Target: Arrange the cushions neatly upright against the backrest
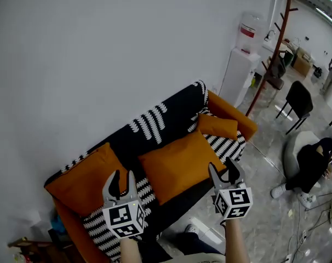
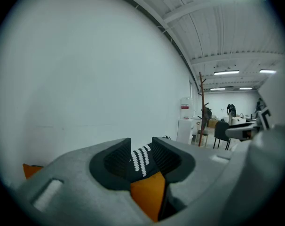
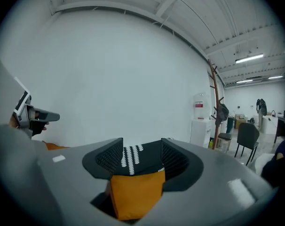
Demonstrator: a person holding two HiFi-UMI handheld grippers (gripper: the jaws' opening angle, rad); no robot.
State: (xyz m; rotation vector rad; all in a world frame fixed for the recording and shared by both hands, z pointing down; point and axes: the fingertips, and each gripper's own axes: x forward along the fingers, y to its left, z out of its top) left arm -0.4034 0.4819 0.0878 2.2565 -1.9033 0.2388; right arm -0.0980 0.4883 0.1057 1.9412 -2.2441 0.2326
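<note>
Head view: left gripper (image 1: pixel 121 178) and right gripper (image 1: pixel 223 171) stand spread, empty; a one-corner pinch could topple the large orange cushion (image 1: pixel 179 166) at the right gripper's 9 o'clock

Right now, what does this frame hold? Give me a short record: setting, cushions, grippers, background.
setting: orange sofa against a white wall, black-and-white throw over its backrest
large cushion: middle of the sofa, leaning on the backrest
left cushion: at the left end
small cushion: right end, by the armrest
left gripper: jaws apart, holding nothing
right gripper: jaws apart, holding nothing
background: water dispenser, seated person
</note>
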